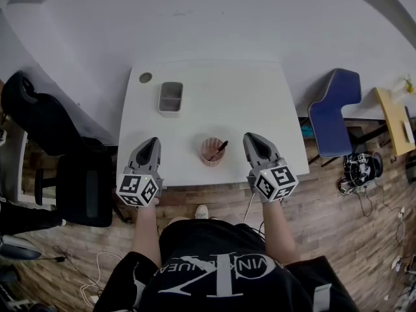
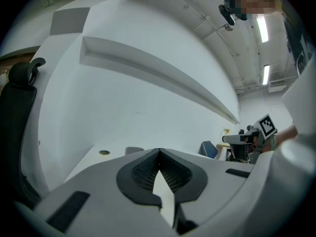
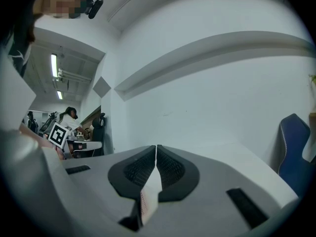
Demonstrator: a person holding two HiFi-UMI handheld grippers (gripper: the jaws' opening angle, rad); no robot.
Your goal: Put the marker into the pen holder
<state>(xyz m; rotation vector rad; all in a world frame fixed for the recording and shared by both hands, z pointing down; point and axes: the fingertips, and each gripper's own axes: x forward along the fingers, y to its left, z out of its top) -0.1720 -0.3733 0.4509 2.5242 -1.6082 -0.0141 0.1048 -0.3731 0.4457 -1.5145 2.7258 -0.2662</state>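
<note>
In the head view a dark marker (image 1: 219, 149) stands slanted inside the reddish-brown pen holder (image 1: 210, 152) near the front edge of the white table (image 1: 260, 103). My left gripper (image 1: 152, 142) rests at the table's front left, to the left of the holder, and its jaws are shut with nothing between them (image 2: 158, 151). On the holder's other side my right gripper (image 1: 249, 137) sits at the front right, jaws shut and empty as well (image 3: 156, 147). Neither gripper touches the holder.
A small grey rectangular box (image 1: 171, 96) lies at the table's back left, with a round cable grommet (image 1: 145, 78) beyond it. A black office chair (image 1: 58, 168) stands left of the table and a blue chair (image 1: 335, 112) to its right.
</note>
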